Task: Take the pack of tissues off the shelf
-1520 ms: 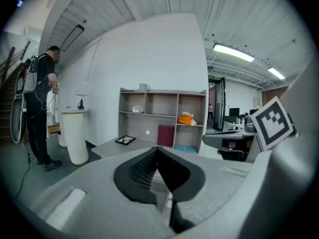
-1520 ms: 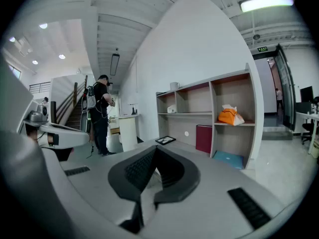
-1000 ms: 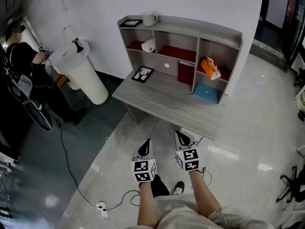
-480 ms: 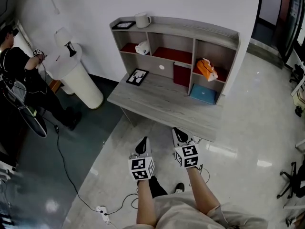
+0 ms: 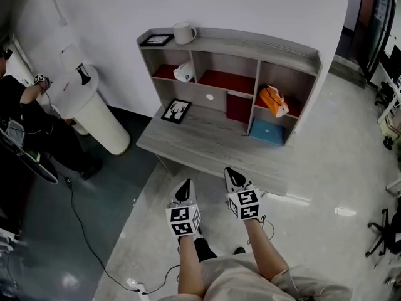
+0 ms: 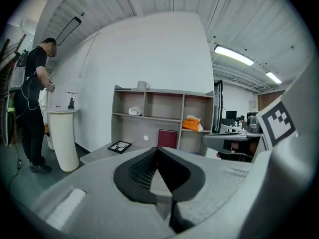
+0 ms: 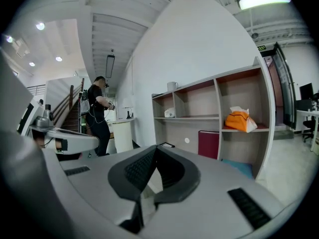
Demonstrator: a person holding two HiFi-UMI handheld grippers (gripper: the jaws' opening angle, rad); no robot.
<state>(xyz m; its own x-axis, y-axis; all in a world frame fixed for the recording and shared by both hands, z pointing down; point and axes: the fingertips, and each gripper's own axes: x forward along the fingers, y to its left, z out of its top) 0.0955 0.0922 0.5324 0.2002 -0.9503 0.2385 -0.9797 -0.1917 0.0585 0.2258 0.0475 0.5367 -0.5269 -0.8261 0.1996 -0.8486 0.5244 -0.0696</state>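
Tissue pack (image 5: 274, 100) in right compartment of shelf (image 5: 250, 46), mug (image 5: 184, 33) on its top left, shelf on desk (image 5: 207, 149)

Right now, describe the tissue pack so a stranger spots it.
Find the grey wooden shelf unit against the white wall. In its rightmost column, upper shelf, sits the orange tissue pack, the only orange thing, above a flat blue item.

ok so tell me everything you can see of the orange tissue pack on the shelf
The pack of tissues is a soft, bright orange packet, plastic by its look, with white tissue poking from its top. It lies askew on the upper board in the right-hand compartment of the shelf unit. Only that board touches it.
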